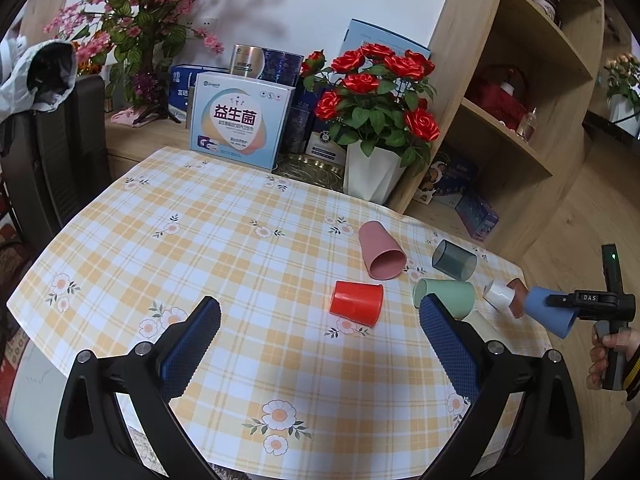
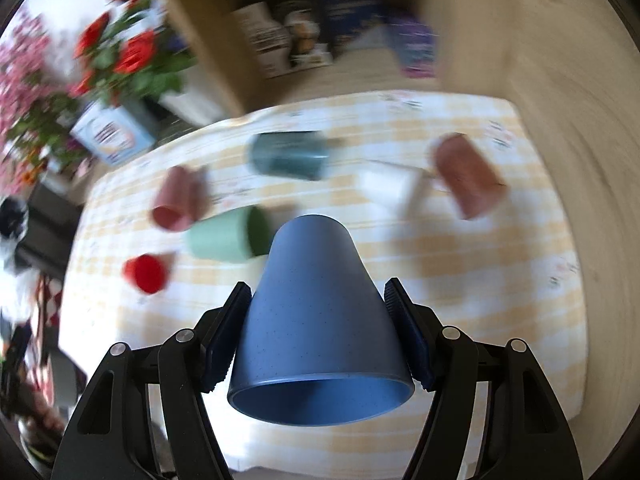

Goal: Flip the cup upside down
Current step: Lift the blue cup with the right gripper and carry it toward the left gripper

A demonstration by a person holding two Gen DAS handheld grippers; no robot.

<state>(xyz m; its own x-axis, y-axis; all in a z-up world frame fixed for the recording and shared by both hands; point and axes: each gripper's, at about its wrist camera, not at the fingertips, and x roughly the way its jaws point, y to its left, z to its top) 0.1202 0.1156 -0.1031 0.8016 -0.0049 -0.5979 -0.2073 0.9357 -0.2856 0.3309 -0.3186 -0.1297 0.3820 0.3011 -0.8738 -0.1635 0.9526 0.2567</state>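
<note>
Between the right gripper's (image 2: 320, 320) pinching pads, the blue cup (image 2: 320, 312) seems mid-swing, and could slip onto the crowded table (image 1: 240, 248); left gripper (image 1: 320, 316) hangs spread.

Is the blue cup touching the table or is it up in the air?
Apart. The left wrist view shows the blue cup held sideways in the right gripper, off the table.

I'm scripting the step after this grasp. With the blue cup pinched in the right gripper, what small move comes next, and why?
Probably lower it mouth-down onto bare tablecloth and then let go. The right gripper pinches the blue cup off the table, its mouth facing the camera; the left gripper is open and holds nothing.
</note>
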